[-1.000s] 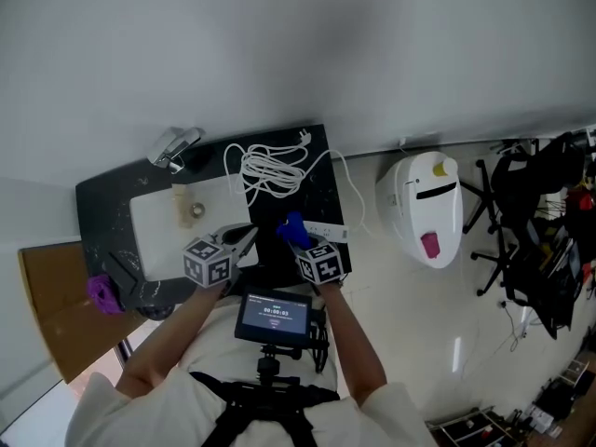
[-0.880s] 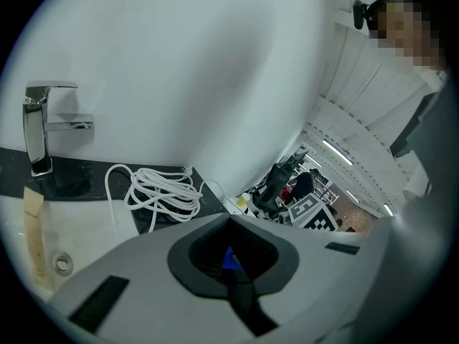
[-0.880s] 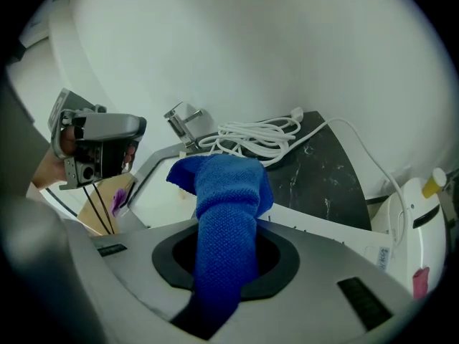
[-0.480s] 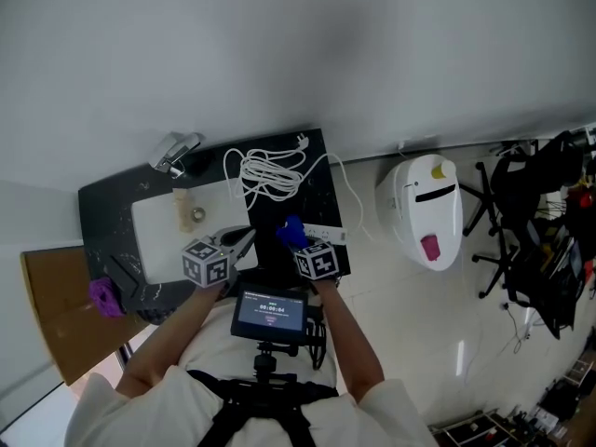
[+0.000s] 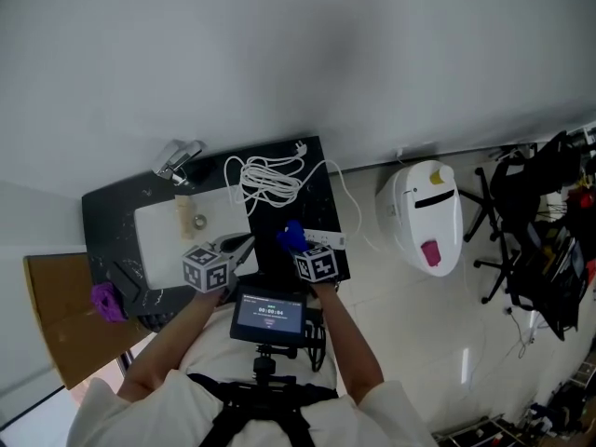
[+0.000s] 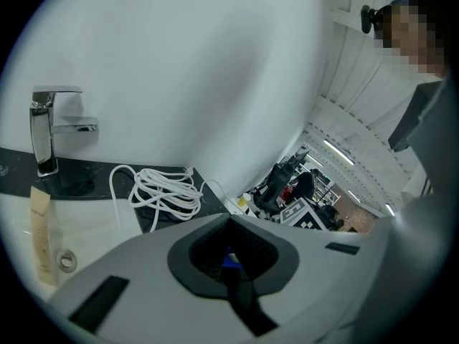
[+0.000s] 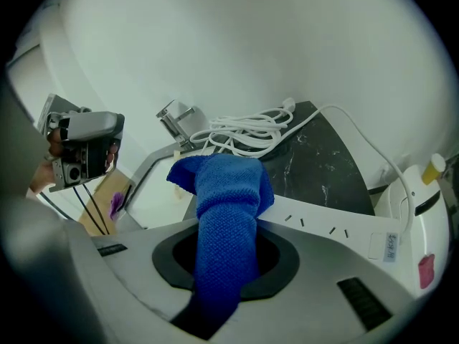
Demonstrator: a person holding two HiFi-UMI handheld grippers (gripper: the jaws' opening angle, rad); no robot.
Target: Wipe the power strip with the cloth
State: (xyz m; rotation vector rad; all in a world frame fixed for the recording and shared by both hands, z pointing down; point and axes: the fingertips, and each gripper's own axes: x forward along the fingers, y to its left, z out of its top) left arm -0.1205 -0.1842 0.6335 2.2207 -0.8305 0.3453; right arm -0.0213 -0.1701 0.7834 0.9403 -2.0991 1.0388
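Note:
The white power strip (image 5: 322,237) lies on the black counter's right part, its slots showing in the right gripper view (image 7: 337,228). Its white cable (image 5: 271,176) is coiled further back (image 7: 247,135). My right gripper (image 5: 296,242) is shut on a blue cloth (image 7: 226,192), which sticks up and out from between its jaws, just over the strip's near-left end. In the head view the cloth (image 5: 291,233) shows as a small blue tuft. My left gripper (image 5: 244,245) hovers over the sink's right edge, and its jaws (image 6: 233,264) are shut on nothing.
A white sink (image 5: 158,226) with a chrome faucet (image 5: 177,159) fills the counter's left half. A white appliance (image 5: 428,214) stands on the floor to the right, past the counter edge (image 5: 343,250). A purple object (image 5: 105,298) and a cardboard box (image 5: 51,315) are at the left.
The head view has drifted slightly, so the counter sits a little lower in frame. Both grippers keep their places over it, and the cloth stays held.

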